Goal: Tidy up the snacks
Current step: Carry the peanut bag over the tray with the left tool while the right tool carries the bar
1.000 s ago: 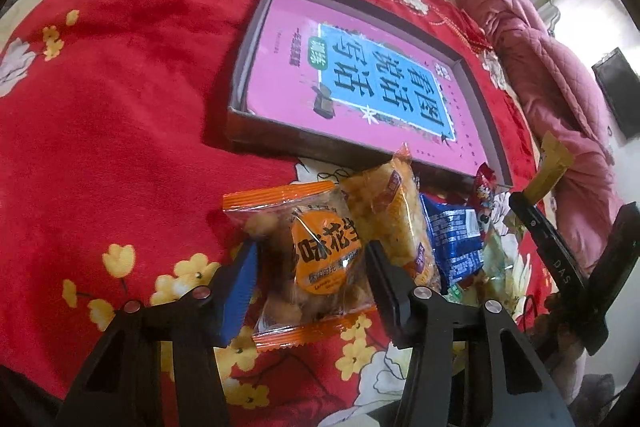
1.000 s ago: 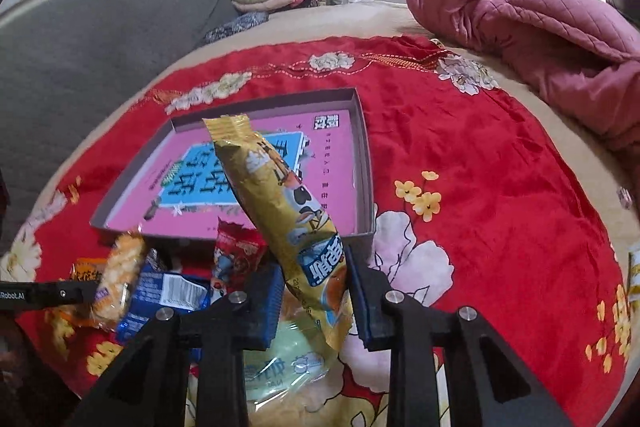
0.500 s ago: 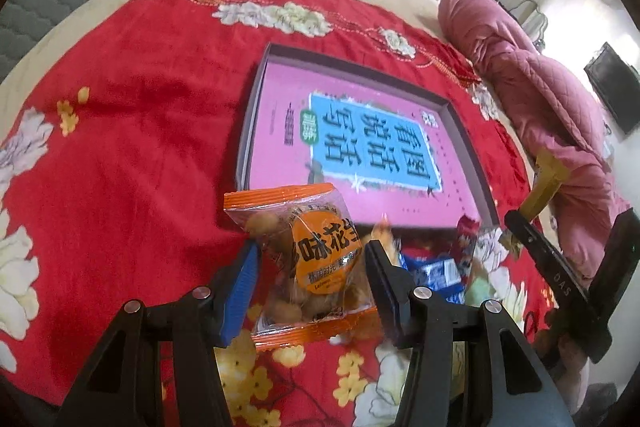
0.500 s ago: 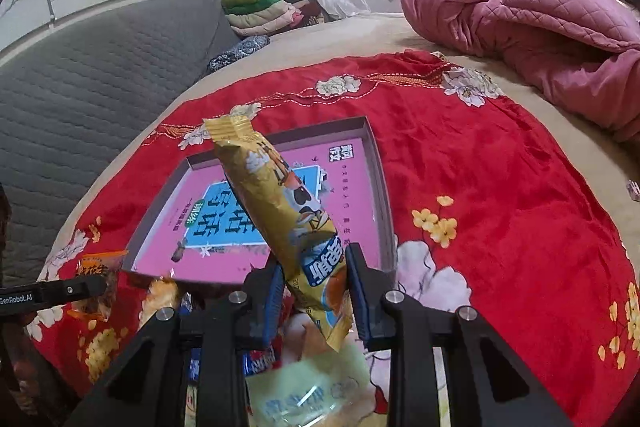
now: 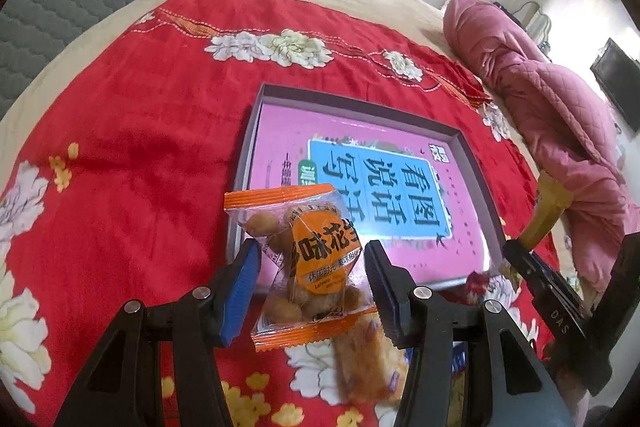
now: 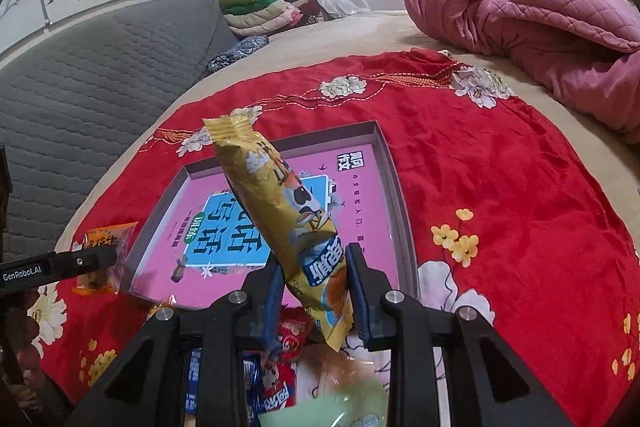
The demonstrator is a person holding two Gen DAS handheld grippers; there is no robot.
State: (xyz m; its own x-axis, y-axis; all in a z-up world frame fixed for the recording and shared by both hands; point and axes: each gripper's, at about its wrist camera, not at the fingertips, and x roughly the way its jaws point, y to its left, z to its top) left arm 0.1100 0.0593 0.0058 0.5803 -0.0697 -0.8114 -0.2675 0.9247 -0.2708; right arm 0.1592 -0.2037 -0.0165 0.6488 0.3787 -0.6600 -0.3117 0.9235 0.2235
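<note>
Left of the shallow grey box [image 5: 466,147], over its near left corner, the left gripper [image 5: 312,269] is clamping an orange-edged packet of coated peanuts [image 5: 308,259] between its blue pads [image 5: 240,291], lifted above the red flowered cloth [image 5: 132,147]. The box itself is lying flat on that cloth, a pink book cover filling its floor. Over the box's near edge, the right gripper [image 6: 314,297] is pinching the lower end of a long yellow snack bar wrapper [image 6: 280,211], which is leaning up over the box. Below that edge, loose snack packets [image 6: 286,367] are lying heaped on the cloth.
</note>
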